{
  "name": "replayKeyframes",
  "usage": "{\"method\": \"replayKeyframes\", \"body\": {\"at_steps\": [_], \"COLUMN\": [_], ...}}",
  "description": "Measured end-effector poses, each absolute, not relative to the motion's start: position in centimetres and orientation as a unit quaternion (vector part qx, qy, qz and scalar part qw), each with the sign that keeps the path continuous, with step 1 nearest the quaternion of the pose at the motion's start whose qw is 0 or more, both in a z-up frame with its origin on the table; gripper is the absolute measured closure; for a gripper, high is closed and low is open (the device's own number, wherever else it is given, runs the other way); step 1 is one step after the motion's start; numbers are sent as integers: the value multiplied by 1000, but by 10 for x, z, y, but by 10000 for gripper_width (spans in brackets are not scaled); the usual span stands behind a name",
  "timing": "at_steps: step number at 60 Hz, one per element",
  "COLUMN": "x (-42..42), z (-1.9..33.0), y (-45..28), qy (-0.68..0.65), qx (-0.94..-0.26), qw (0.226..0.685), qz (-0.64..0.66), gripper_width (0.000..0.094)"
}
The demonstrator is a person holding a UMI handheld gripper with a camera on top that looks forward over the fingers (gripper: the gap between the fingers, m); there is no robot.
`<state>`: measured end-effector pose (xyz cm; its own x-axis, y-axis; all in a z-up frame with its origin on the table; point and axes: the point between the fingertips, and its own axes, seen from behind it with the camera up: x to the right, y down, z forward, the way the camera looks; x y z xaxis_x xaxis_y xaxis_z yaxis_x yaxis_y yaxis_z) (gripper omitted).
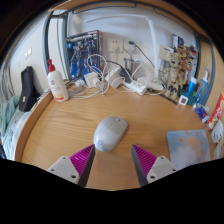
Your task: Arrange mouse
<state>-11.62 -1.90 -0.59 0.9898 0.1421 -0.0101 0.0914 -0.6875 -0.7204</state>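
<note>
A light grey computer mouse [110, 132] lies on the wooden desk [60, 125], just ahead of my fingers and slightly left of the midline between them. My gripper [113, 160] is open, its magenta pads [82, 159] spread wide on either side of bare desk. Nothing is held between the fingers; the mouse's near end sits just beyond the fingertips.
A grey mouse mat [188, 147] lies to the right of the fingers. A white bottle with a red cap [57, 83] stands at the back left. White cables and adapters [105, 78] crowd the back edge, with figurines [178, 62] at the back right.
</note>
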Motion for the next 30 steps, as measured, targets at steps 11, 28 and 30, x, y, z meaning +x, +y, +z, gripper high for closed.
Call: {"method": "replayKeyframes", "body": {"at_steps": [11, 28, 30], "x": [-138, -158, -157], "z": [-6, -17, -16], "y": [30, 60, 61], "qy": [-44, -39, -34], "qx": [-921, -928, -928], "qw": [387, 370, 371], "qz": [27, 17, 16], "gripper_width": [216, 243, 264]}}
